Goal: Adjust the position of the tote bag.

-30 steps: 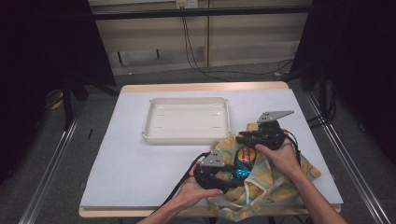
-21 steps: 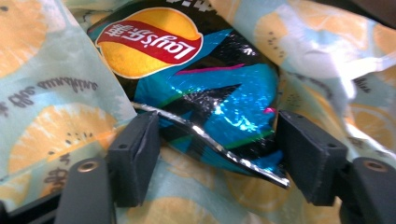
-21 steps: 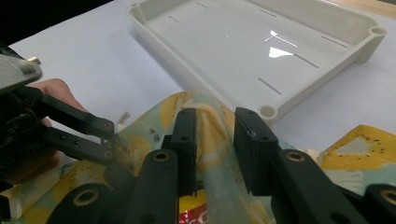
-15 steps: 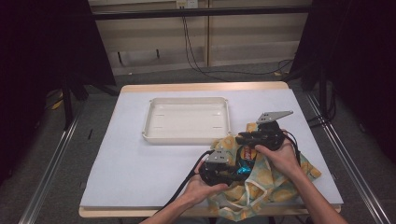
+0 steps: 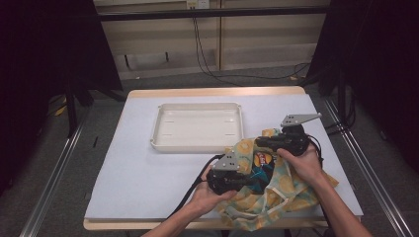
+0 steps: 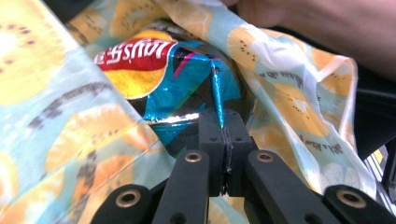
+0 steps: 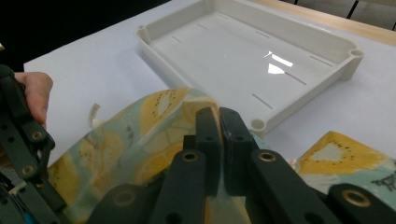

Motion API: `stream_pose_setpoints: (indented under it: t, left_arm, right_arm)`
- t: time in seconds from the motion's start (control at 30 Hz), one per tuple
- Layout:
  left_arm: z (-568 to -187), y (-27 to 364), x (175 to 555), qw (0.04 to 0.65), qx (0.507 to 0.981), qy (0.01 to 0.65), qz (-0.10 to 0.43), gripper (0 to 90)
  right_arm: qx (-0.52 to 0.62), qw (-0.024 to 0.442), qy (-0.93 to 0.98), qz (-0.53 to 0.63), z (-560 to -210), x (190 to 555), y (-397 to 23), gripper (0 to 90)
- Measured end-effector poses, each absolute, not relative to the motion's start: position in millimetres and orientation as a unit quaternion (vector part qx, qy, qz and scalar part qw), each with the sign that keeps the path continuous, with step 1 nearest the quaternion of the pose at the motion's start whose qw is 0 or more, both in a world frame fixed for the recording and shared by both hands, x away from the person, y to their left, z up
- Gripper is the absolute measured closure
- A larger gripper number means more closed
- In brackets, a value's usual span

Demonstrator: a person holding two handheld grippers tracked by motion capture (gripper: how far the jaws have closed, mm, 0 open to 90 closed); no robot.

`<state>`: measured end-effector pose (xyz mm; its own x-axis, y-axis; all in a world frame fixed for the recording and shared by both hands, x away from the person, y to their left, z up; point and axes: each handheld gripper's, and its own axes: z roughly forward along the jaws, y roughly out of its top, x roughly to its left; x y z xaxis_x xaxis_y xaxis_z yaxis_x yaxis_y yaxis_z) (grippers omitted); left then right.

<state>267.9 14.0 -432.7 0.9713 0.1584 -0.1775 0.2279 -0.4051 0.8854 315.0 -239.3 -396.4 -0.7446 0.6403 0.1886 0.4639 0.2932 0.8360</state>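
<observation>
Scene: a person at a white table (image 5: 138, 168) works two hand-held grippers on a fruit-print cloth bag (image 5: 284, 190) lying at the near right of the table, next to a shallow white tray (image 5: 197, 127).
Chip bag: a blue and red chip bag (image 6: 161, 70) sits inside the mouth of the cloth bag, partly showing.
Left gripper: the left gripper (image 6: 223, 133) has just been closing; its jaws now meet on a thin pinched fold of the chip bag's foil, blue film standing up from between them.
Right gripper: the right gripper (image 7: 219, 135) has just been closing too, and its jaws are clamped on the cloth bag's edge, holding the mouth up beside the tray.
Step in hand: most likely drawing the chip bag out of the cloth bag.
Risk, foil: the hold is only a sliver of slick film; a hard pull may let it slide free or tear.
Risk, cloth: if the opening sags or the cloth slips from the right jaws, the chip bag could snag and drag the whole cloth bag along.
Risk, contents: squeezing deeper would crush the chips.
</observation>
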Motion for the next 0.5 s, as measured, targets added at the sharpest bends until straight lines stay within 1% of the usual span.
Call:
stream_pose_setpoints:
  t: [0.1,0.23,0.33,0.43,0.5]
  left_arm:
    - [-428.3,22.3,272.0,0.539,0.832,0.129,-0.023,89.0]
    - [-425.3,27.9,275.3,0.545,0.826,0.138,-0.024,88.9]
    - [-423.6,26.8,275.4,0.541,0.831,0.128,-0.023,88.8]
    - [-422.7,13.4,268.2,0.537,0.837,0.104,-0.019,88.7]
    - [-421.9,10.4,265.5,0.538,0.837,0.102,-0.019,88.7]
  right_arm:
    - [0.348,0.095,0.795,0.487,-394.3,314.4,-242.9,89.2]
    - [0.344,0.094,0.796,0.488,-393.6,314.0,-244.6,89.6]
    - [0.344,0.091,0.796,0.489,-392.9,313.8,-243.2,89.7]
    - [0.327,0.088,0.804,0.489,-389.0,313.5,-231.9,89.2]
    - [0.324,0.088,0.805,0.490,-388.2,313.8,-228.8,89.1]
